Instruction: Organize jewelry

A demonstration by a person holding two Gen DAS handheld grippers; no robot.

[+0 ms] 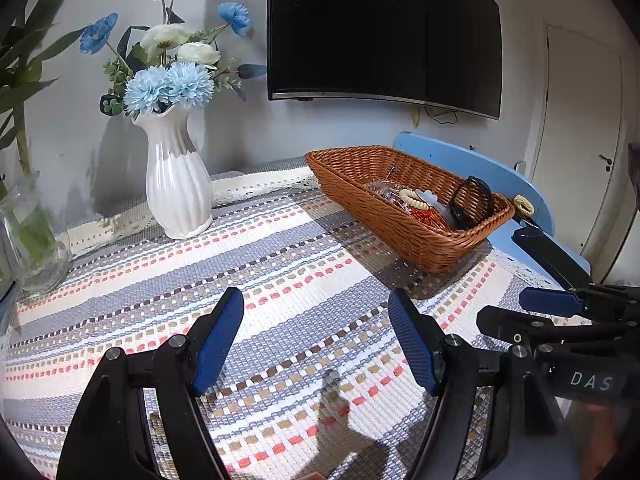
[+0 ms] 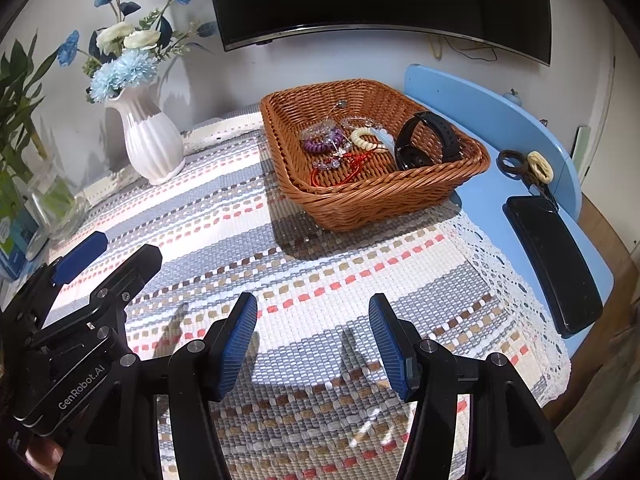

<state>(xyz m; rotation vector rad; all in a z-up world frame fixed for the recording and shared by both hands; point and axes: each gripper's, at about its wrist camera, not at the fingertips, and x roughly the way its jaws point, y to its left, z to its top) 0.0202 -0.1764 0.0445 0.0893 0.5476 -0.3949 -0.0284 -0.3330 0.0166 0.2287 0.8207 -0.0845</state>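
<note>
A brown wicker basket (image 2: 472, 168) stands at the far right of the striped mat and also shows in the left wrist view (image 1: 400, 236). It holds a black watch (image 2: 426, 146), a cream bead bracelet (image 2: 362, 140), a purple coil bracelet (image 2: 322, 142), a red cord (image 2: 352, 168) and clear bead pieces. Dark and cream hair ties (image 2: 528, 164) lie on the blue table beyond the basket. My left gripper (image 1: 316, 336) is open and empty above the mat. My right gripper (image 2: 314, 340) is open and empty above the mat, beside the left one.
A white vase of blue and white flowers (image 1: 178, 188) stands at the back left. A glass jar with a plant (image 1: 32, 240) is at the far left. A black phone (image 2: 554, 260) lies on the blue table's right edge. A dark screen (image 1: 384, 32) hangs on the wall.
</note>
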